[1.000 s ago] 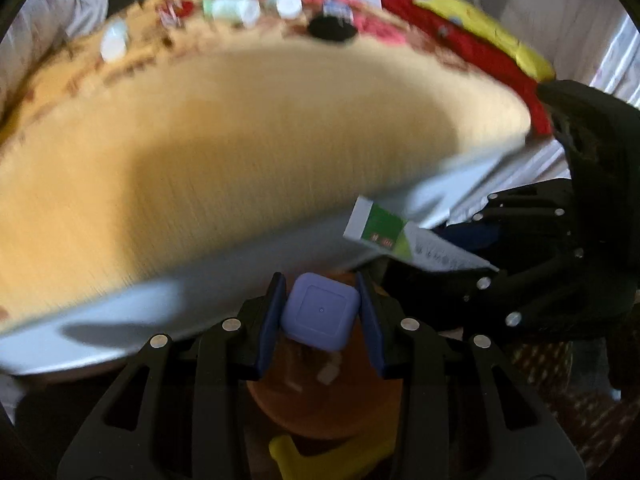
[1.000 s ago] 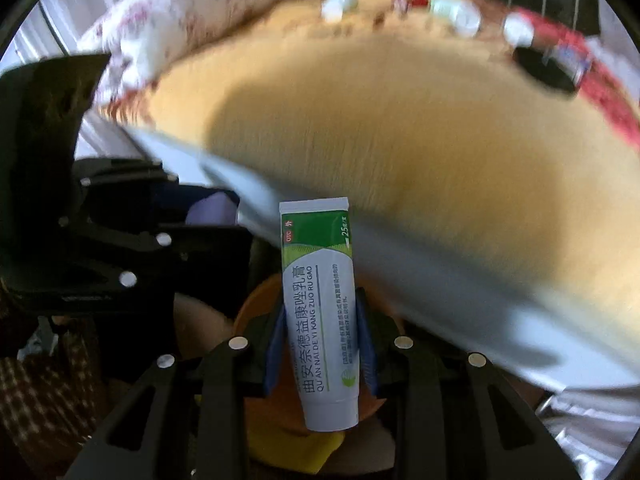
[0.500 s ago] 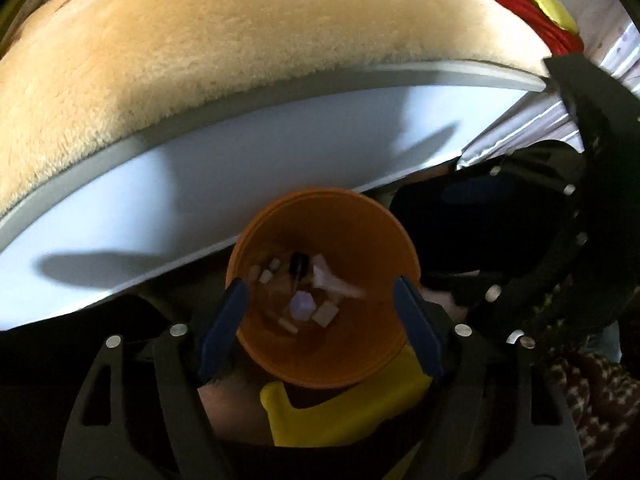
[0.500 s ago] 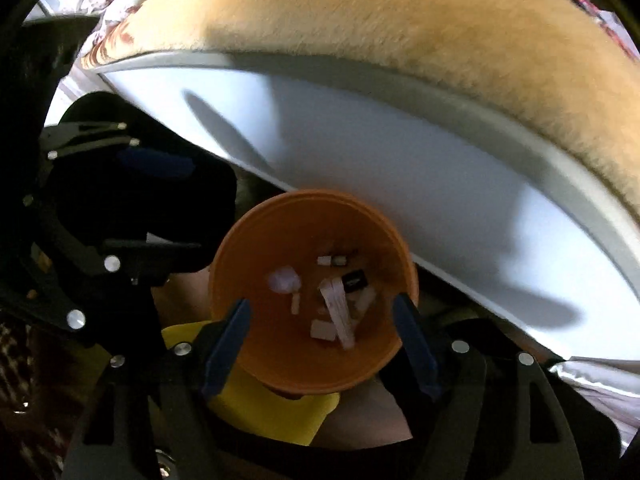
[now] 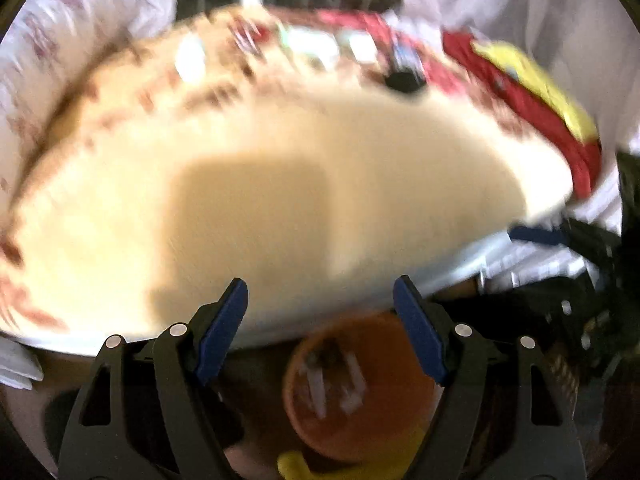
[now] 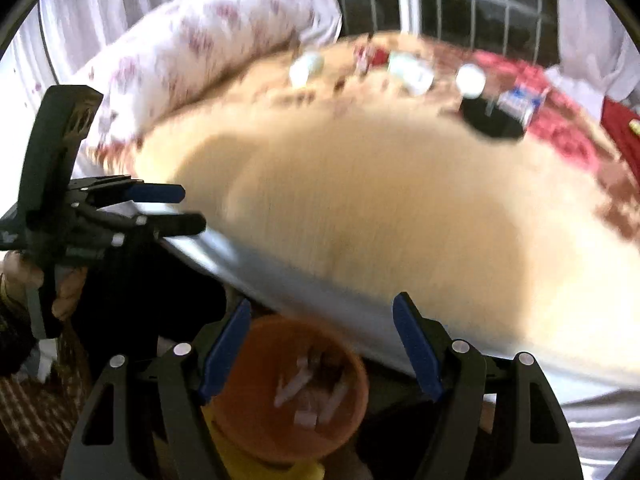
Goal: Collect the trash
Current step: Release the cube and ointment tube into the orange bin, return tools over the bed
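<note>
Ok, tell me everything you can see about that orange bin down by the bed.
The orange bin is a round, open-topped container that looks like plastic, standing upright below the bed's edge. Several small pale scraps lie inside, too blurred to identify. Something yellow sits against its lower side. The right gripper and the left gripper hang above it, both open and empty, touching nothing.

Bin (image 6: 296, 392) below bed (image 6: 380, 216) edge, scraps (image 6: 308, 396) inside; small items (image 6: 416, 72) along bed's far side; pillow (image 6: 192, 52) far left.
</note>
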`<state>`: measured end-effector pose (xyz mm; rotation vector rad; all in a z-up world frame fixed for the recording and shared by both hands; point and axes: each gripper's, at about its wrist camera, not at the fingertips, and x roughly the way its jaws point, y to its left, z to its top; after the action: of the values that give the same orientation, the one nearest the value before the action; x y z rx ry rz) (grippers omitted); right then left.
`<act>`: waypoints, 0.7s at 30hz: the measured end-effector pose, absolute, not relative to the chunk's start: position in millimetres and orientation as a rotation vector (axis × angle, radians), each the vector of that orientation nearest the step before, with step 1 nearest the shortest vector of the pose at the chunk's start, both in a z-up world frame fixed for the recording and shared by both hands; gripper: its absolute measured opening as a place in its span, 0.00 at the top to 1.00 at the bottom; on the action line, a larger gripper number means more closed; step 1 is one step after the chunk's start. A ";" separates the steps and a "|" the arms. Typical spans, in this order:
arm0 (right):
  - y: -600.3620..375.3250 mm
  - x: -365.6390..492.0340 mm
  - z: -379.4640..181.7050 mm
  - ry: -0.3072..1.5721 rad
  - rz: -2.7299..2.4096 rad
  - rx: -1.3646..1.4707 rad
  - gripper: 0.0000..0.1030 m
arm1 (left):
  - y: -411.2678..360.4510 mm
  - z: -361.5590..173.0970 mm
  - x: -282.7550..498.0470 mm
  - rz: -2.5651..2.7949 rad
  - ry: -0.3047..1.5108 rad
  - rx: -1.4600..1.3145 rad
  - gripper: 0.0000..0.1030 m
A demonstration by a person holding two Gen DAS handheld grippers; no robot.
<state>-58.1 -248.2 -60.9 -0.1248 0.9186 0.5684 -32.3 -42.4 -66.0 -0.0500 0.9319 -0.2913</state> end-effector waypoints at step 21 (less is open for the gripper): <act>-261.6 14.3 -53.3 0.793 0.440 -0.019 0.28 | 27.1 -37.6 209.0 0.088 0.790 -0.131 0.26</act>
<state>14.3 -261.6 -53.3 -0.0187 0.7934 0.4401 209.0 27.1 -37.6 -0.1312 0.7895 0.0878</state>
